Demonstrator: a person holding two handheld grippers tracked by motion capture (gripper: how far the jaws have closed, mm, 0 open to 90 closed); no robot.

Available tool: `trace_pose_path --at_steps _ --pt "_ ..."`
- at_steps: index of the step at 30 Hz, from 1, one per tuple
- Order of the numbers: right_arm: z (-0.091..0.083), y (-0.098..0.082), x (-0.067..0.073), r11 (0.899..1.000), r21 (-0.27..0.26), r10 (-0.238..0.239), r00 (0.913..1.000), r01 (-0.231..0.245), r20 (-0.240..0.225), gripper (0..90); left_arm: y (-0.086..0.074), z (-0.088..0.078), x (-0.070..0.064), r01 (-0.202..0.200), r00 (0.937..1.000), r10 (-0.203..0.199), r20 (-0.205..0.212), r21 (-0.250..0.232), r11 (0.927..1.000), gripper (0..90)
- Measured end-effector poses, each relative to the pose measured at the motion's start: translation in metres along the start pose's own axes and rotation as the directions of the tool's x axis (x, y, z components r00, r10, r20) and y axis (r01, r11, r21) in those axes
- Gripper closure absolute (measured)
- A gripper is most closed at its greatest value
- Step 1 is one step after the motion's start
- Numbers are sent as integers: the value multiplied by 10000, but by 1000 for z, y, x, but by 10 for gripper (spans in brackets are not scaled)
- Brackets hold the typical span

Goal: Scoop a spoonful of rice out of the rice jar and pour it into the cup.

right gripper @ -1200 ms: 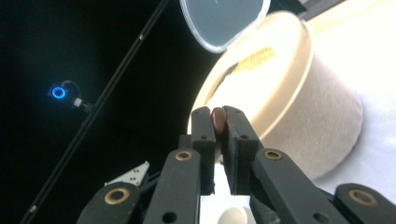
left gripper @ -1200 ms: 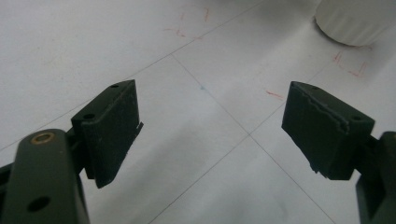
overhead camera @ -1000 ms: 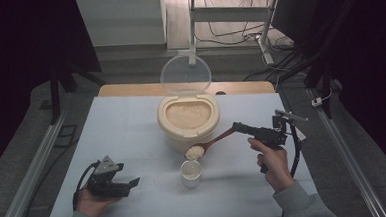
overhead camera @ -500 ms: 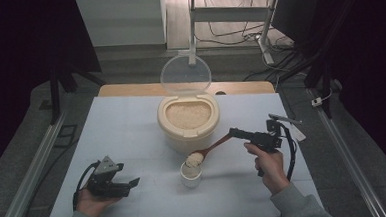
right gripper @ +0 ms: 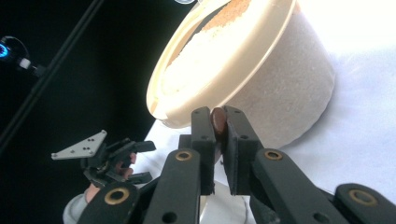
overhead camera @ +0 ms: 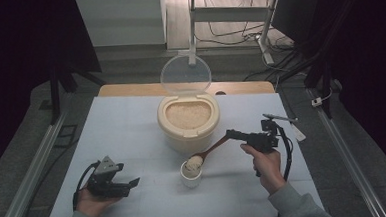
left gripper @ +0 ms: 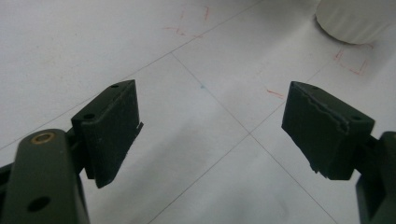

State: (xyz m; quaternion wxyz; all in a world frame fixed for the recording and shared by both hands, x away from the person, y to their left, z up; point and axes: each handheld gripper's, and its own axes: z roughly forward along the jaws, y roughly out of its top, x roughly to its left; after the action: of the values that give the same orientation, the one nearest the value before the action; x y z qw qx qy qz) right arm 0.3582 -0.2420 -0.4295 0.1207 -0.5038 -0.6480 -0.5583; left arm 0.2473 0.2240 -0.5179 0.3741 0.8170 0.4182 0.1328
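Centre of the surface (overhead camera: 132,126) is obstructed by the rice tub (overhead camera: 188,123), its raised lid (overhead camera: 185,75) blocking passage at 12 o'clock. The small cup (overhead camera: 191,174) stands just beside the tub at 6 o'clock, with the loaded wooden spoon (overhead camera: 209,153) bridging the gap from 3 o'clock. The left tool (overhead camera: 116,183) rests at 8 o'clock; open passage lies from 9 to 11 o'clock.

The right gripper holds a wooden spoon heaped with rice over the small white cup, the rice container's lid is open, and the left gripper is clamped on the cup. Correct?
Not quite. The left gripper is not on the cup; the high view shows it resting open, well apart from it. The right gripper does hold the spoon over the cup, beside the open rice container.
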Motion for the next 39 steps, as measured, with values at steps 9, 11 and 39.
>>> trace_pose_path --at_steps 9,11,39 --pt "1 4 8 9992 116 -387 9990 385 225 829 0 0 0 5 10000 -5 2 -2 10000 192" --pt "1 5 10 9988 158 -473 9985 469 264 829 0 0 0 3 10000 -3 2 -2 10000 192" --pt "1 8 39 9696 235 -2445 9667 2434 751 830 0 0 0 -8 10000 8 2 6 10000 192"
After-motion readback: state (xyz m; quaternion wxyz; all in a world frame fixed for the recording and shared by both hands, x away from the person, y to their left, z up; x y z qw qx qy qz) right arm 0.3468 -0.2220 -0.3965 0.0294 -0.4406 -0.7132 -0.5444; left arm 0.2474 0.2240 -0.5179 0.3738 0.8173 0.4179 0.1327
